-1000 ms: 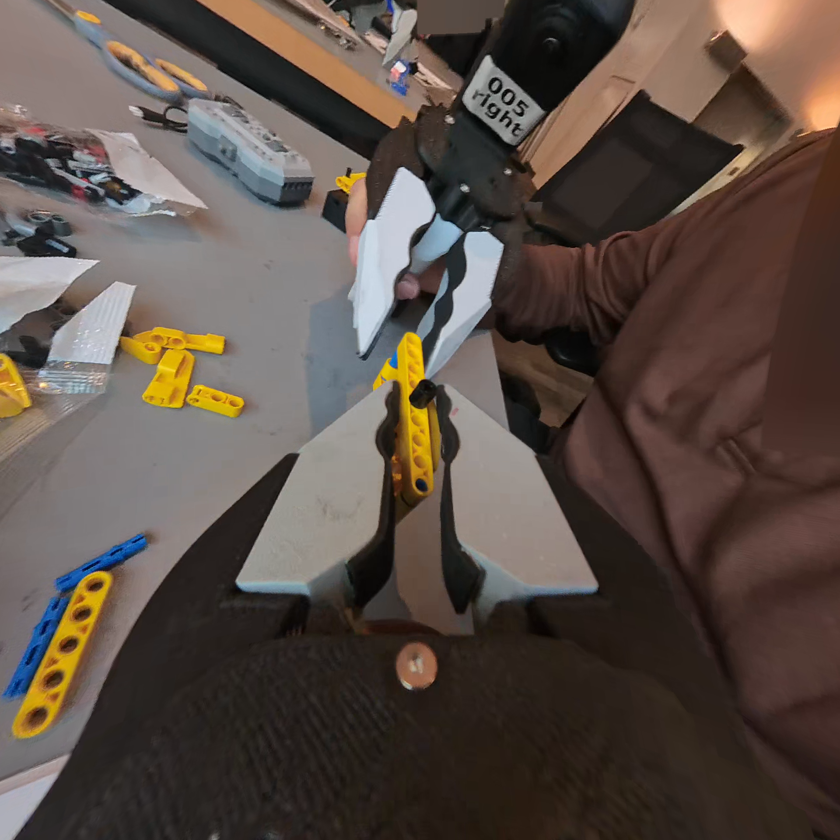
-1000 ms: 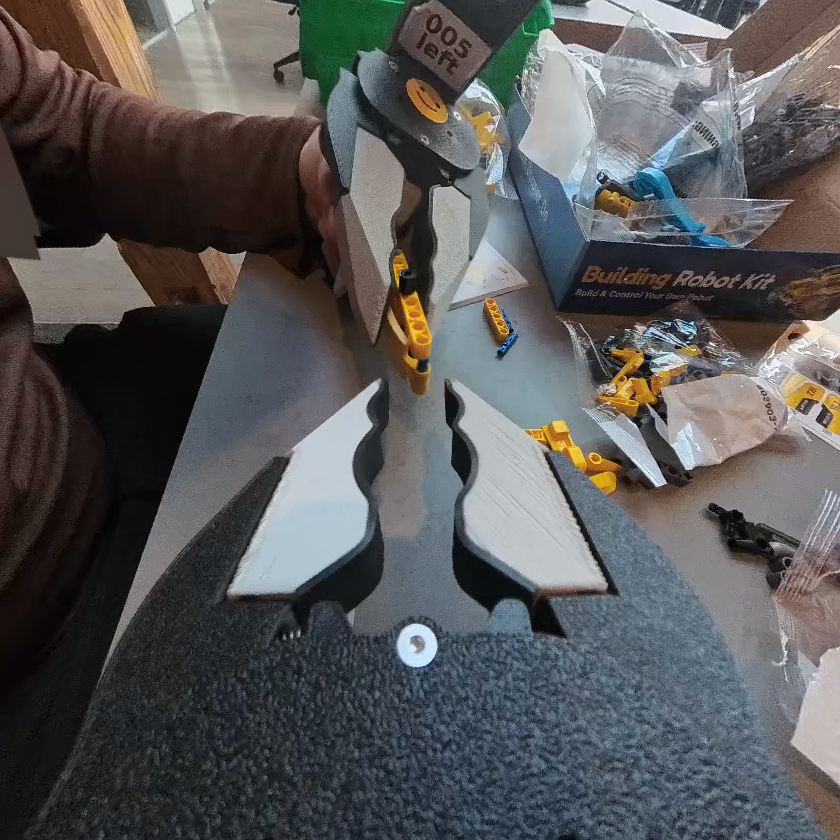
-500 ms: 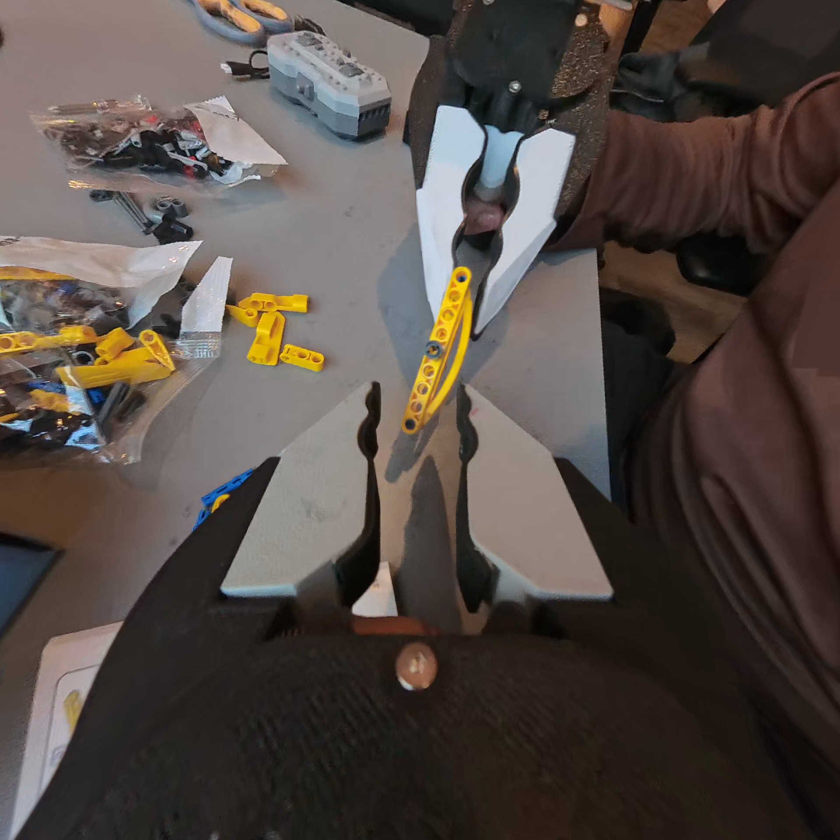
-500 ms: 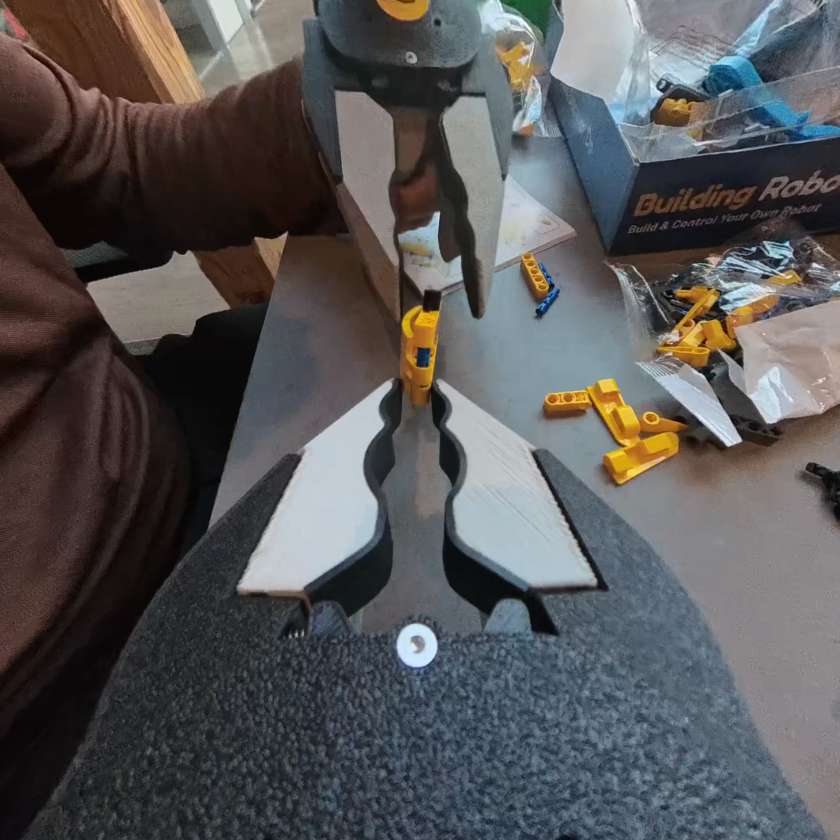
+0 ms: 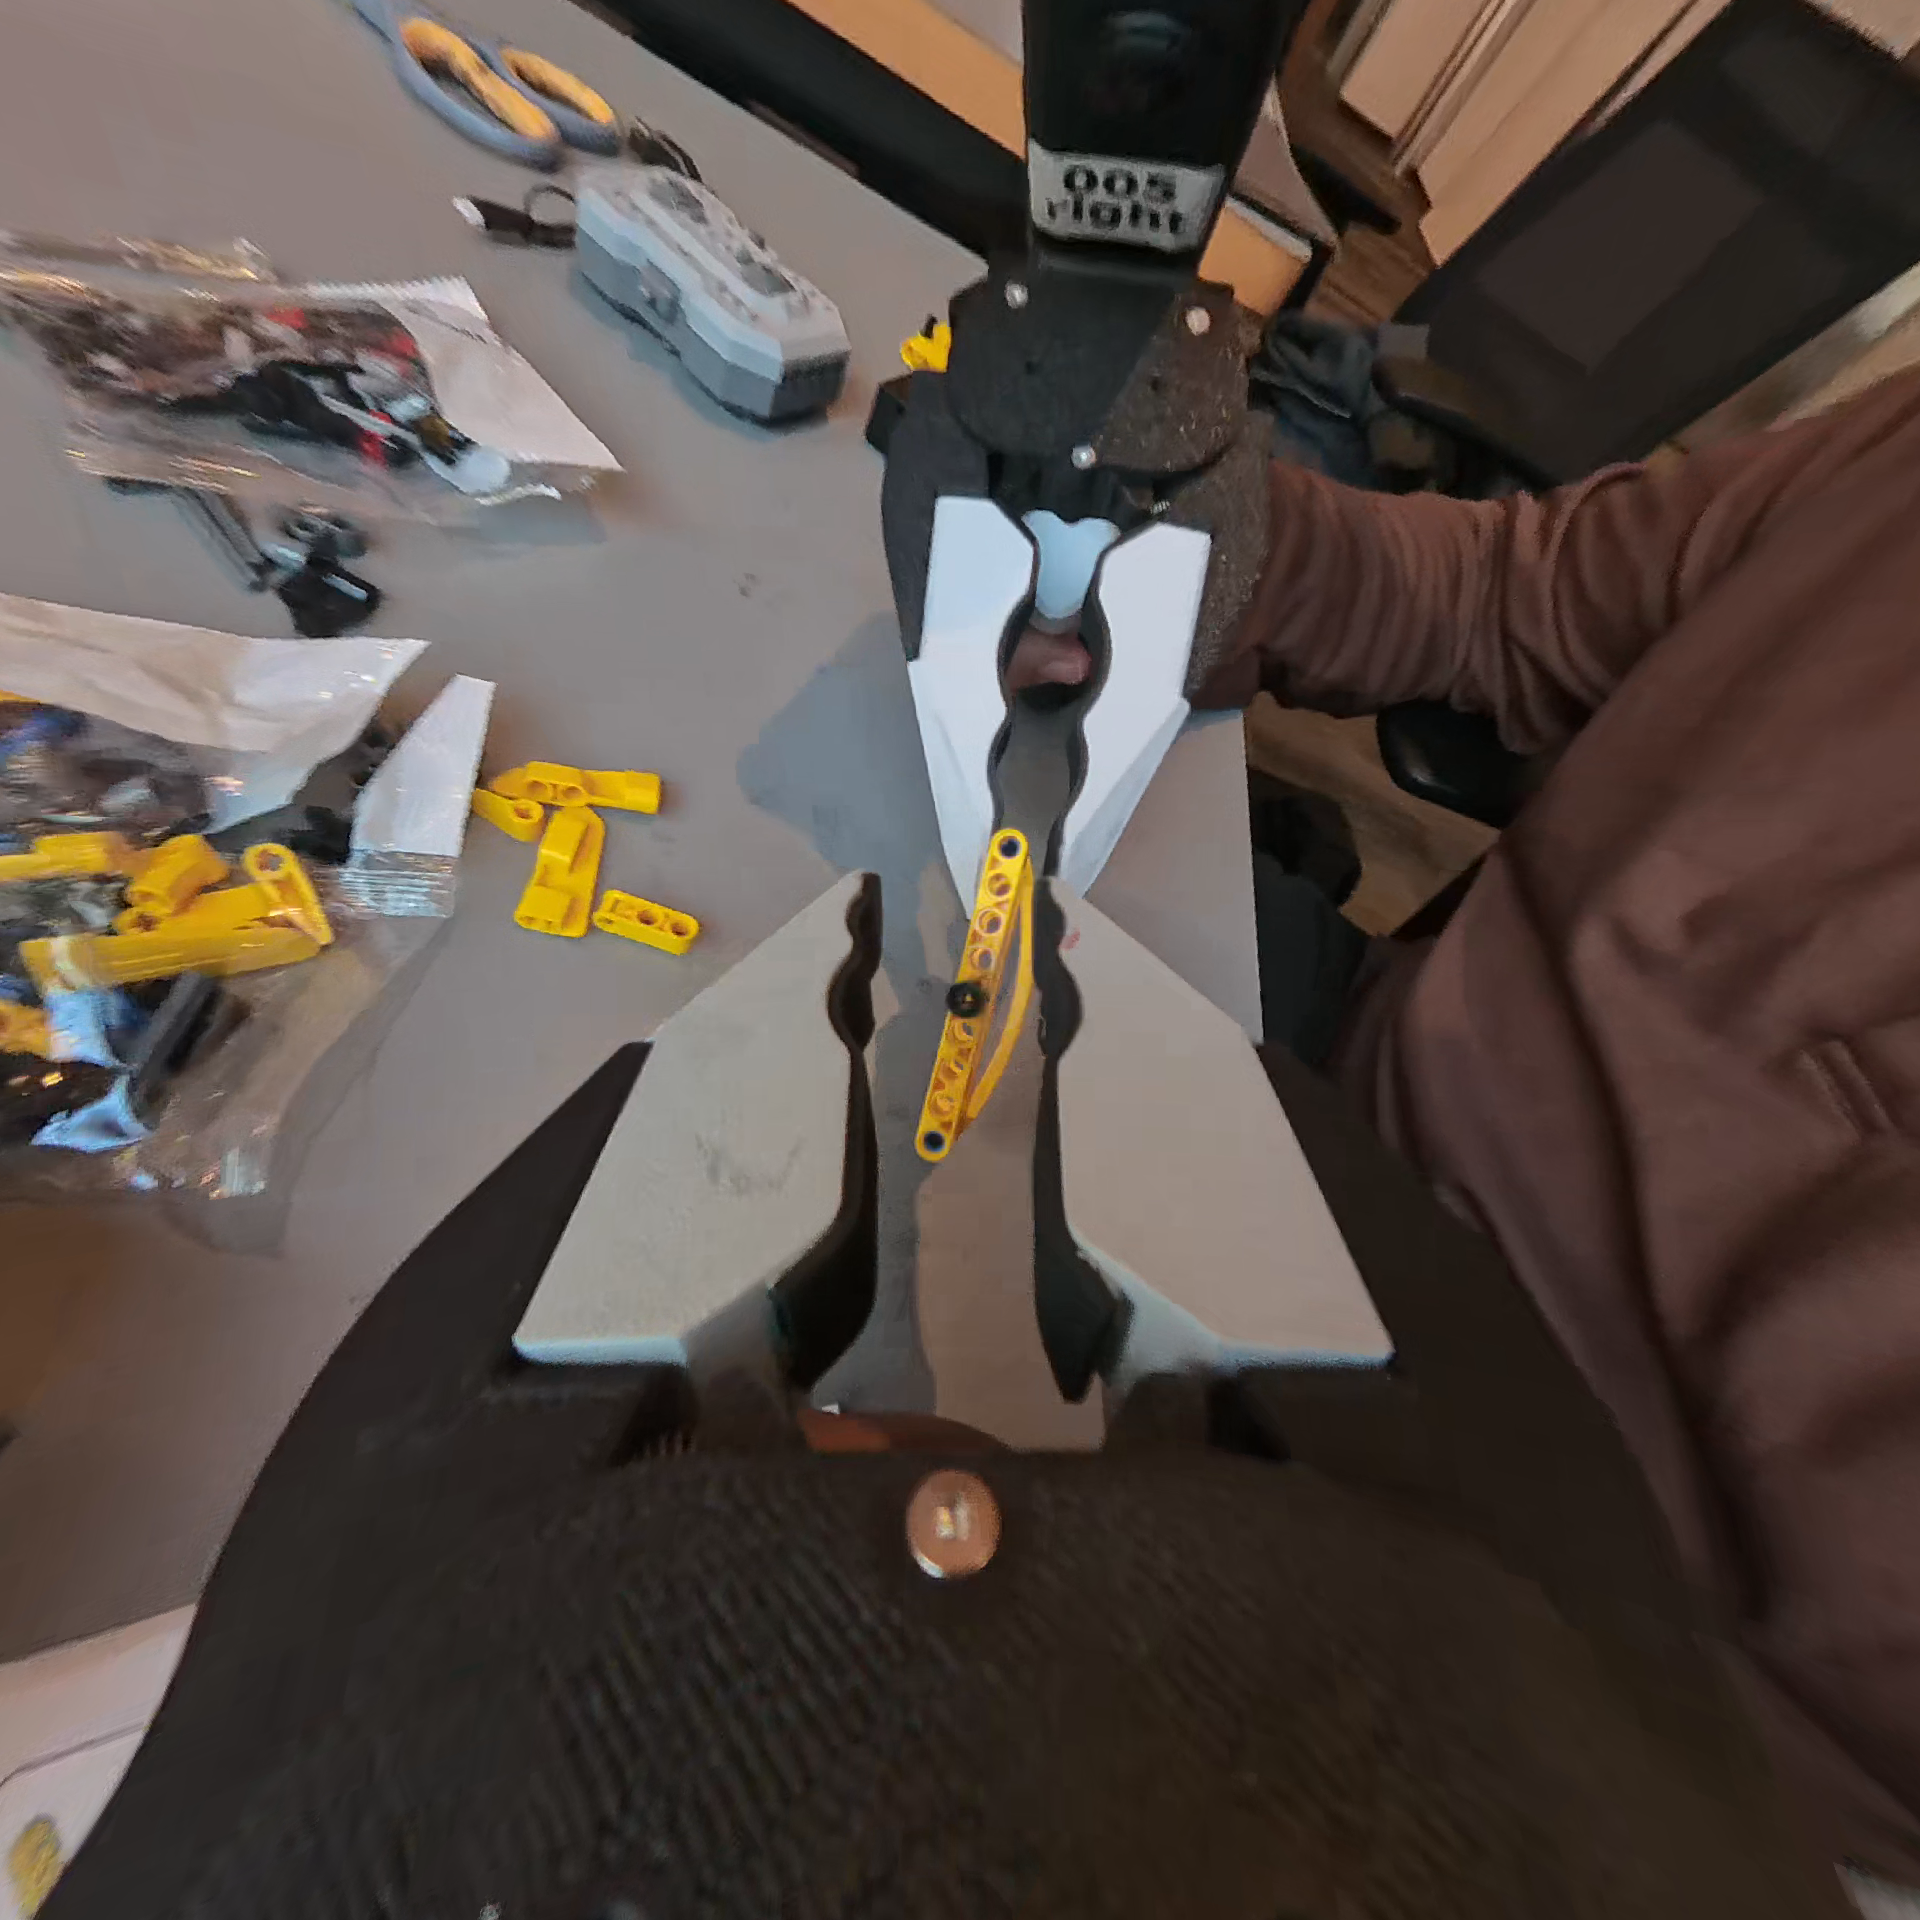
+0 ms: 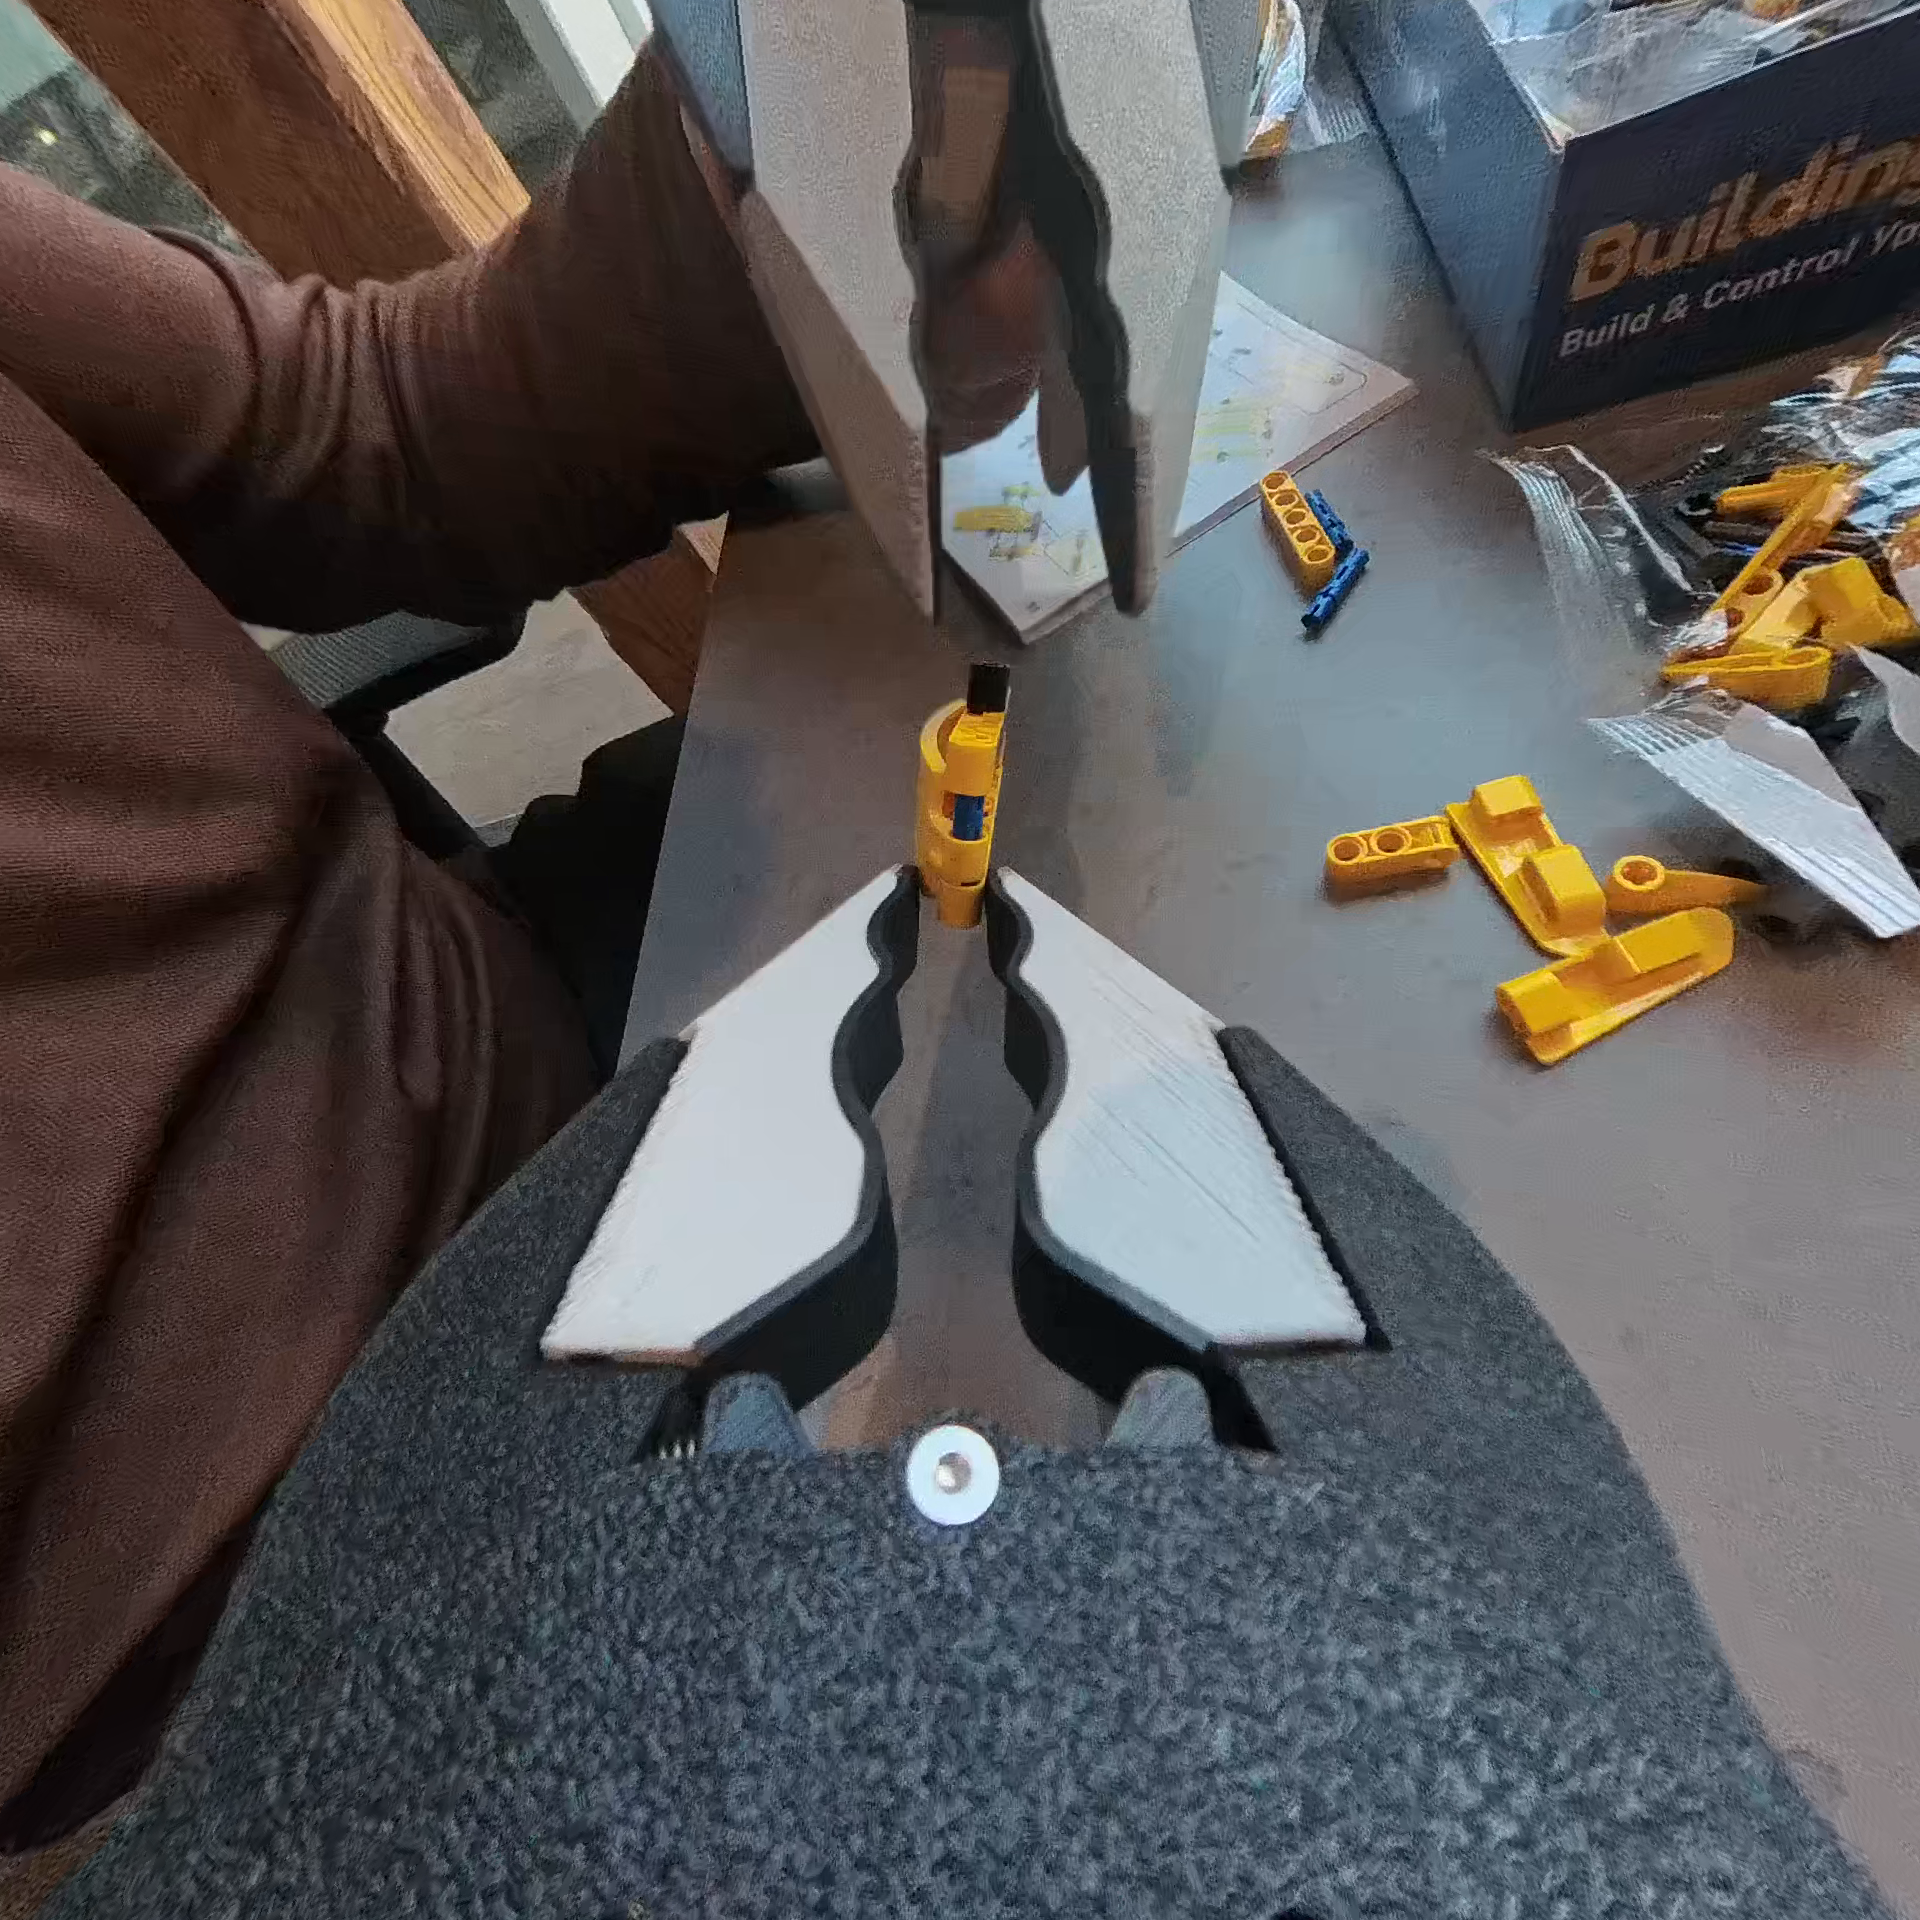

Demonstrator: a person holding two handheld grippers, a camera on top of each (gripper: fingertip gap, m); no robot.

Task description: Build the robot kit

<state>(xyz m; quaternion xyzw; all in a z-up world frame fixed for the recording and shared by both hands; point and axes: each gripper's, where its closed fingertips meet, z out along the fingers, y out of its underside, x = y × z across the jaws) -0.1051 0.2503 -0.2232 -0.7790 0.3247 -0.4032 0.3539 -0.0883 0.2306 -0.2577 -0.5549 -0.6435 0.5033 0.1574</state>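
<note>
Yellow plastic makes up the small assembly (image 6: 956,810) at the centre: two holed beams joined together, with a blue pin and a black pin (image 5: 966,997) showing. The right gripper (image 6: 951,883) pinches its near end between the very tips of its fingers, jaws pressed onto the plastic, above the grey table (image 6: 1351,1299).

At 12 o'clock in the right wrist view the left gripper (image 6: 1029,608) points down at the assembly from above, jaws spread, a gap between its tips and the black pin. In the left wrist view the assembly hangs between the left gripper's parted fingers (image 5: 1143,1143), close to the one at 3 o'clock; whether it touches that finger I cannot tell.

Out at 3 o'clock in the right wrist view lie loose yellow pieces (image 6: 1538,914) on the table, and past them torn clear bags (image 6: 1766,582) of parts. At 1 o'clock rest a short yellow beam (image 6: 1297,525) with blue pins (image 6: 1335,587) beside it, a printed booklet (image 6: 1278,416), and farther off a dark blue box (image 6: 1662,260). A brown sleeve (image 6: 260,727) fills 9 o'clock.

In the left wrist view a grey battery unit (image 5: 707,286) sits at 11 o'clock.
</note>
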